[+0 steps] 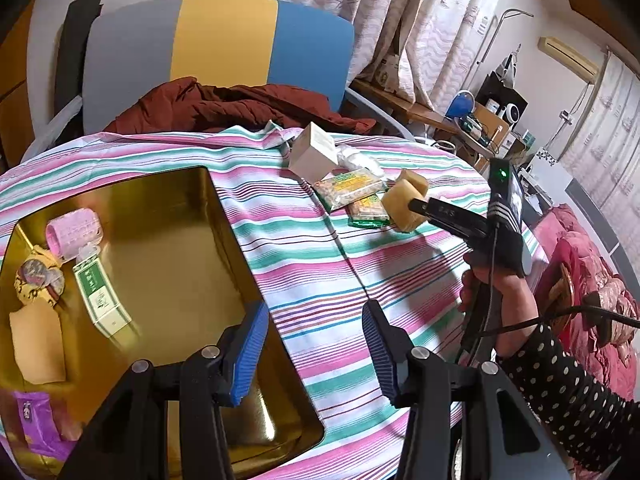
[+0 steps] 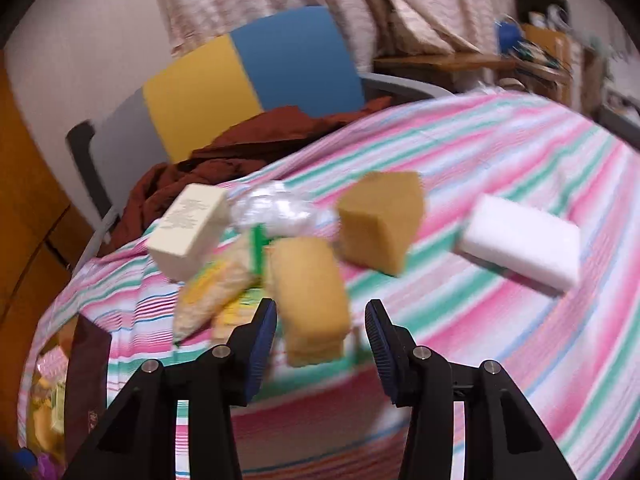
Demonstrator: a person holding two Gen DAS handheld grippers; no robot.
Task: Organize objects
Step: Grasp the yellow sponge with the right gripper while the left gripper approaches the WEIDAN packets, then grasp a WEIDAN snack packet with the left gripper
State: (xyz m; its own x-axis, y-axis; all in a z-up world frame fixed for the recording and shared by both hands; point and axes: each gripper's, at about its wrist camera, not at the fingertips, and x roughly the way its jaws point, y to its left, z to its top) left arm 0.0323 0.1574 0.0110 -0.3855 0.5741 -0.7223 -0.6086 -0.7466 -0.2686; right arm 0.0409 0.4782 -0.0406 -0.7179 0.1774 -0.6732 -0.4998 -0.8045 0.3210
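Observation:
My right gripper (image 2: 320, 332) stands low over the striped tablecloth with a yellow sponge (image 2: 312, 300) between its blue pads. The left pad is at the sponge's side, and a strip of cloth shows between the sponge and the right pad. The left wrist view shows that gripper (image 1: 416, 204) at the sponge (image 1: 400, 210), held by a hand in a dotted sleeve. My left gripper (image 1: 316, 344) is open with nothing in it, above the near right rim of a gold tin (image 1: 236, 240). In the tin lie a pink roller (image 1: 74, 236), a green-and-white box (image 1: 102, 292) and other small items.
Around the sponge lie a cream box (image 2: 188, 232), snack packets (image 2: 212, 296), crumpled plastic (image 2: 272, 208), a brown sponge (image 2: 380, 220) and a white block (image 2: 524, 240). A chair with a dark red garment (image 1: 224, 104) stands behind the table. The right wrist view is blurred.

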